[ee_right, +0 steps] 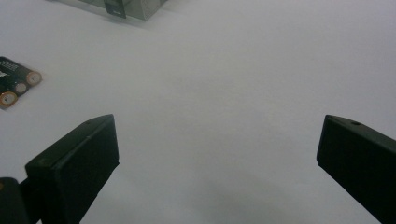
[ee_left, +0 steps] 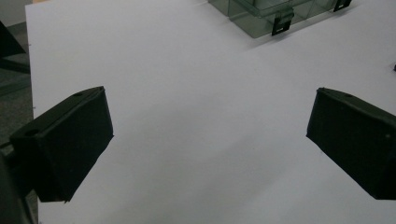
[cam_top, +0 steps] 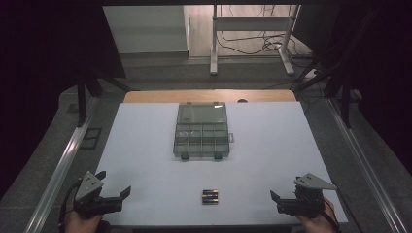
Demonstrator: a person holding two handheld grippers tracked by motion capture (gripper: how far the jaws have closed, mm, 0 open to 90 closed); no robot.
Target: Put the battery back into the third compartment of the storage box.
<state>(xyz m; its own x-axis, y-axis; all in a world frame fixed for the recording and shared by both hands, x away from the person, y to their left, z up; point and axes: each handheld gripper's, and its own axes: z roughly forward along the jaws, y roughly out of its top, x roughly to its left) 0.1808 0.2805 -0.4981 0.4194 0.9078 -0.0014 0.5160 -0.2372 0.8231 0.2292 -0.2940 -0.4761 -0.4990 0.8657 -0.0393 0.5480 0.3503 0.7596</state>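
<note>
The left claw (cam_top: pixel 112 194) and the right claw (cam_top: pixel 283 198) both sit wide open with nothing in them, low over the white tabletop (cam_top: pixel 145 155). The little pack of batteries (cam_top: pixel 210 196) lies flat between the two claws, touching neither. The clear box (cam_top: pixel 201 131) with its lid up sits farther away, past both claws.

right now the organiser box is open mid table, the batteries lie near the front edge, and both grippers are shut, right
Not quite: both are open. The left gripper and right gripper views show jaws wide apart over bare table. The organiser box is open, and the batteries lie near the front edge.
</note>
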